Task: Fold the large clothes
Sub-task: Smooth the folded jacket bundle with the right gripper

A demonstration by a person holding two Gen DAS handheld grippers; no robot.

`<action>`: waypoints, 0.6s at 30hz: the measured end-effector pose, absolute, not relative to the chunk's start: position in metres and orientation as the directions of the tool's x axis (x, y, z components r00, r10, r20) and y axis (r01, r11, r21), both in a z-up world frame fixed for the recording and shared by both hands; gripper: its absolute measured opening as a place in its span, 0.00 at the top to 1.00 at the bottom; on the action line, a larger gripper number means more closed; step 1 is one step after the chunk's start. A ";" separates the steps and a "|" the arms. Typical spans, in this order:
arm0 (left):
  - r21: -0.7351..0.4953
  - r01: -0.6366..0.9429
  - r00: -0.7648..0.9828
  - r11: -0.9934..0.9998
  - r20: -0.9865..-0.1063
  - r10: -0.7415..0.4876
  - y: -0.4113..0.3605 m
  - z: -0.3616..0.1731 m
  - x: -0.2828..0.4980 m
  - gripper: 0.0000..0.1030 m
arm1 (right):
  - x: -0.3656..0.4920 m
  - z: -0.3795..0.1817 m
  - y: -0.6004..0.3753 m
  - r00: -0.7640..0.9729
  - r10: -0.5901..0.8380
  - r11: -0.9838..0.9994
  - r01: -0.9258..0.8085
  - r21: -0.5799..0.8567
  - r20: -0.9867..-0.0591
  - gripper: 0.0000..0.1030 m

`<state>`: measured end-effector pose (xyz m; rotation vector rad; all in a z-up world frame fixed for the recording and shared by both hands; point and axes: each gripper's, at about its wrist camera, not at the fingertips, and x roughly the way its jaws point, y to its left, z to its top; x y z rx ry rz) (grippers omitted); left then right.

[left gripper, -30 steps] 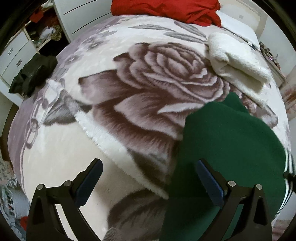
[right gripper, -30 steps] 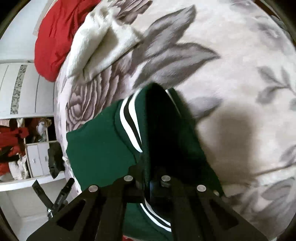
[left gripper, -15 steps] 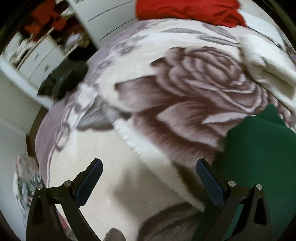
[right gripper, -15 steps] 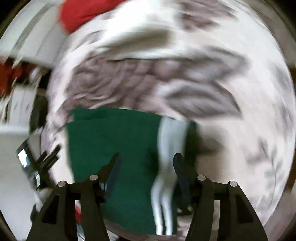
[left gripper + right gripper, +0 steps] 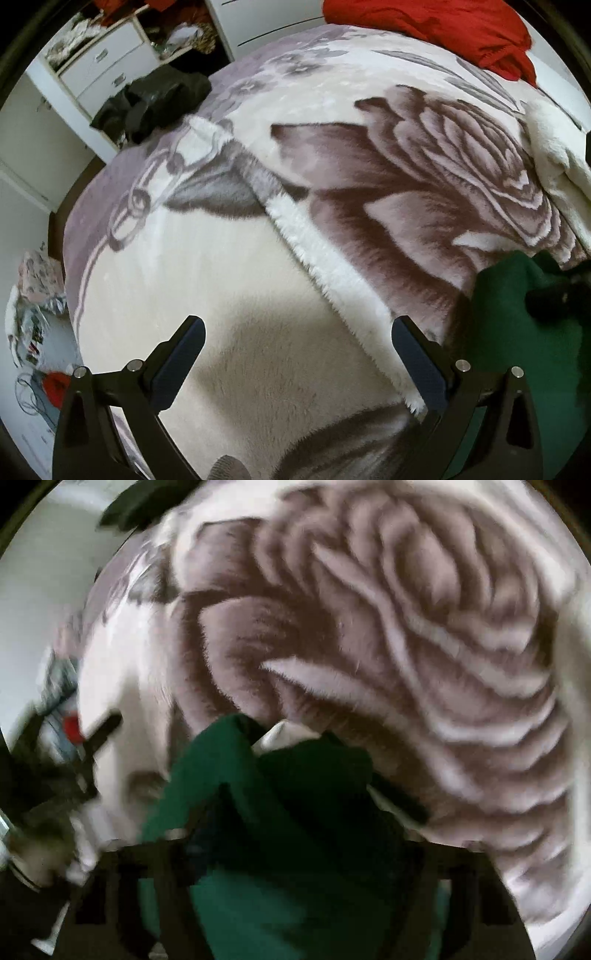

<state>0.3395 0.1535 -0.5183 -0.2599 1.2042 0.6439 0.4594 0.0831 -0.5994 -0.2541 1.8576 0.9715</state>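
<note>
My left gripper (image 5: 297,354) hangs wide open and empty over the rose blanket (image 5: 424,177), my blurred right gripper's (image 5: 295,849) hold I cannot tell, so I'd smooth the green garment (image 5: 524,332) flat on the bed before creasing.

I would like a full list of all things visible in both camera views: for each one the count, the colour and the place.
green garment: one, dark green, on the blanket, at the right gripper
blanket: one, cream with grey-brown rose print, covering the bed
red cloth: one, red, far end of the bed
cream fleece: one, off-white, right side of the bed
dark clothes: one pile, black, far left bed edge
drawer unit: one, white, beyond the bed
left gripper: one, black, open, over the blanket
right gripper: one, black, blurred, in the green garment
</note>
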 end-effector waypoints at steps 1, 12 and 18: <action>0.130 -0.599 0.209 0.790 -0.927 0.311 0.154 -0.521 0.337 0.00 | 0.466 -0.603 0.073 -0.539 0.291 0.696 -0.447 0.561 -0.790 0.58; 0.114 -0.604 0.198 0.789 -0.937 0.287 0.156 -0.529 0.326 0.00 | 0.505 -0.583 0.005 -0.512 0.569 0.690 -0.129 0.712 -0.643 0.37; 0.131 -0.604 0.193 0.786 -0.933 0.303 0.157 -0.529 0.327 0.00 | 0.479 -0.561 0.058 -0.460 0.278 0.597 -0.605 0.527 -0.843 0.32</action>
